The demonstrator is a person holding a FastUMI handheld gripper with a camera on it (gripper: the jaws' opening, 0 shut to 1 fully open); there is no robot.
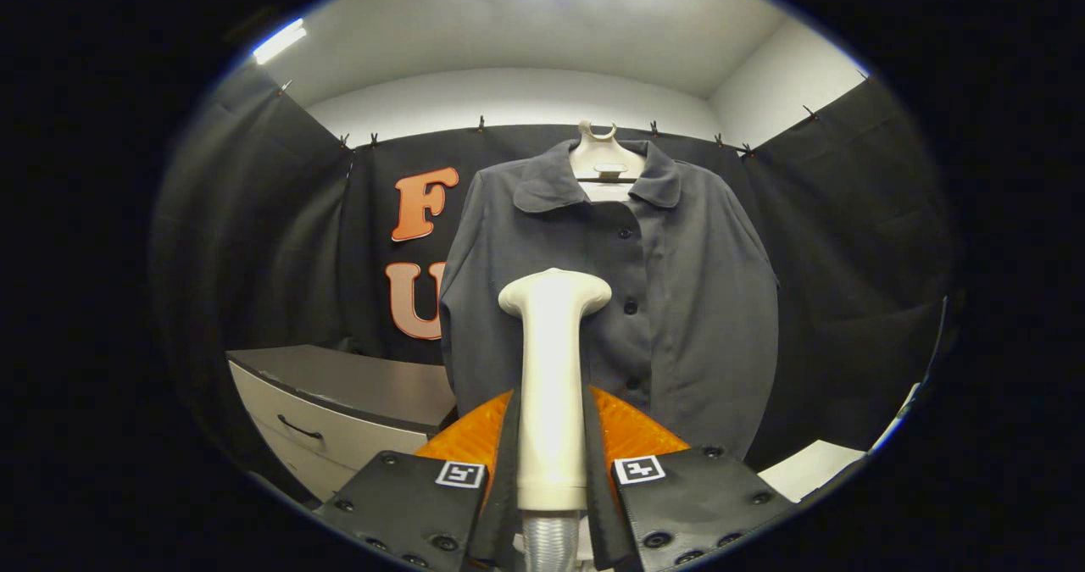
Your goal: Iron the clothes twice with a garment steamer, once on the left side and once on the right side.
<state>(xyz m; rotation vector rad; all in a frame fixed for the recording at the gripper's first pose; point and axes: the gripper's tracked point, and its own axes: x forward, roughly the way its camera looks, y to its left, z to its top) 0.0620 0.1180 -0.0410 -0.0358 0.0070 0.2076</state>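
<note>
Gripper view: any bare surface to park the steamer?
Bare grey cabinet top, left of the hanging dark grey button-up shirt, looks free. A bare white surface sits right of the shirt's hem. Crowded centre: tongs shut on the cream plastic steamer handle, close before the shirt.

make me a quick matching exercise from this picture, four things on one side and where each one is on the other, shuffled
Things:
1. garment steamer
2. grey shirt
3. hanger
4. drawer cabinet

Places:
A. inside the shirt's collar, up on the booth wall
B. clamped between the gripper's fingers
C. hanging beyond the steamer's head
D. low, beside the shirt's sleeve

Pairs: 1-B, 2-C, 3-A, 4-D
</note>
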